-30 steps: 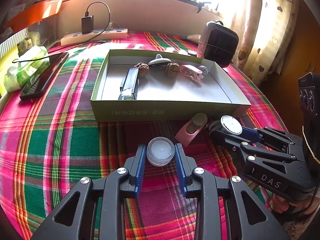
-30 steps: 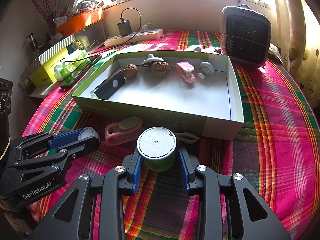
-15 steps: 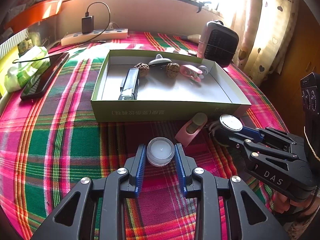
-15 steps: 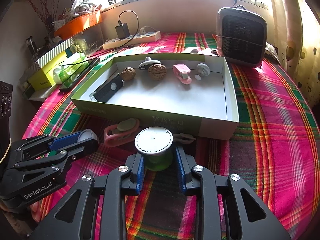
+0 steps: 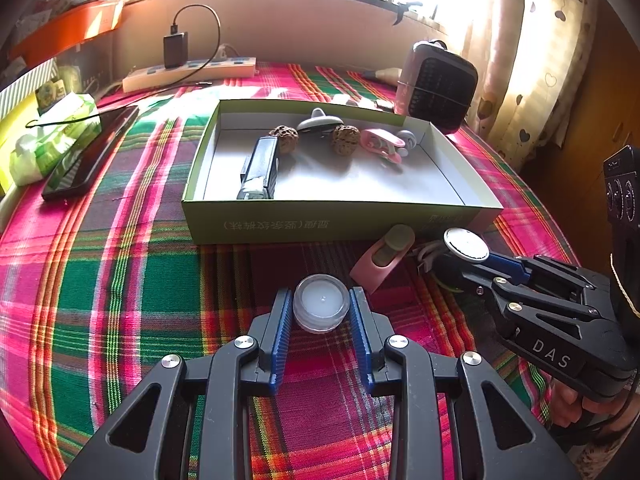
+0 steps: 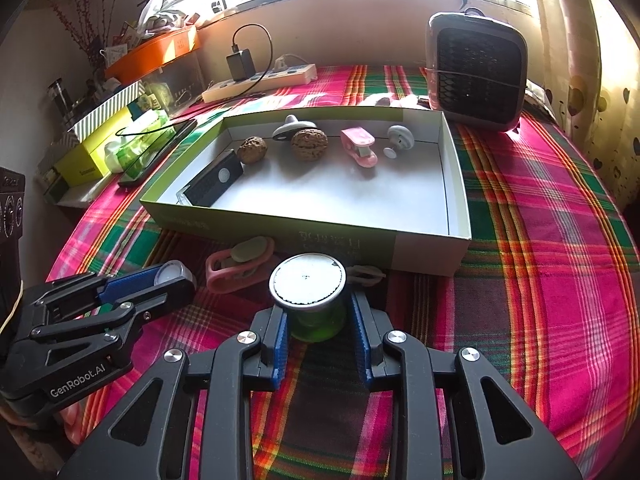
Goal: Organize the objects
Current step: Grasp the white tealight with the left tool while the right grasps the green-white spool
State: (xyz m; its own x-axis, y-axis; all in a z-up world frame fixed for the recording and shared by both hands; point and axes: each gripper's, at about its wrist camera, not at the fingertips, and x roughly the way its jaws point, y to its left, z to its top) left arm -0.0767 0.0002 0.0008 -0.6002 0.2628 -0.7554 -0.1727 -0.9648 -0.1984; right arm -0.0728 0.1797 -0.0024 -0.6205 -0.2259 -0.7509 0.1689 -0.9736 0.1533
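In the left wrist view, a dark phone lies at the left of the frame on the bright checked cloth. In the middle sits an open green box with a dark flat case, two brown nuts, a grey piece and a pink clip inside. At the bottom middle, the left gripper pinches a small clear cup with white wax between its blue pads. Just right of it lies a pink holder, near the box wall. In the right wrist view, the right gripper at the bottom middle pinches a green jar with a silver lid, in front of the box. A grey fan heater stands at the upper right of the frame.
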